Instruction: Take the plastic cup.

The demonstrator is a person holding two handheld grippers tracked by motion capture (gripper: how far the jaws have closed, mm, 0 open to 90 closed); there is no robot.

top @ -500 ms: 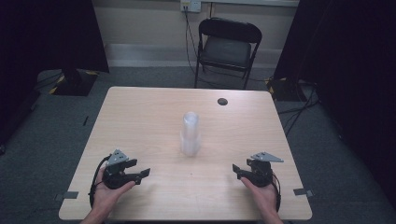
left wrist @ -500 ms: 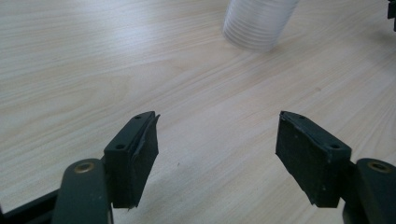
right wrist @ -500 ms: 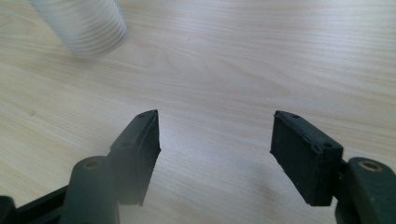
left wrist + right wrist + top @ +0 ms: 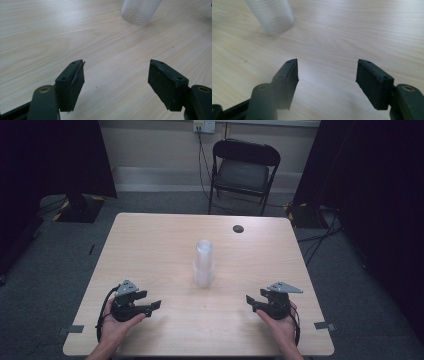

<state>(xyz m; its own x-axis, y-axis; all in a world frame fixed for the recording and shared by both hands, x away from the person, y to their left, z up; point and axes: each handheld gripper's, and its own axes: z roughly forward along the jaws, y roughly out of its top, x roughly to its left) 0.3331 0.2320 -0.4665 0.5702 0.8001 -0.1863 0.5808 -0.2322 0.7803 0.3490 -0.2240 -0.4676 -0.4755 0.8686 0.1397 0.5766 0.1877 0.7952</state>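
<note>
A stack of clear plastic cups (image 4: pixel 203 264) stands upright mid-tabletop (image 4: pixel 150 250). Both the left gripper (image 4: pixel 150 306) and right gripper (image 4: pixel 251 302) rest near the near edge, fingers wide apart, empty. The cups look light, thin and crushable; grip gently around the ribbed lower wall.

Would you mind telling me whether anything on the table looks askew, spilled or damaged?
Nothing stands out. The stack of clear cups stands upright mid-table with no spill around it, and both claws, left and right, sit open and empty.
</note>
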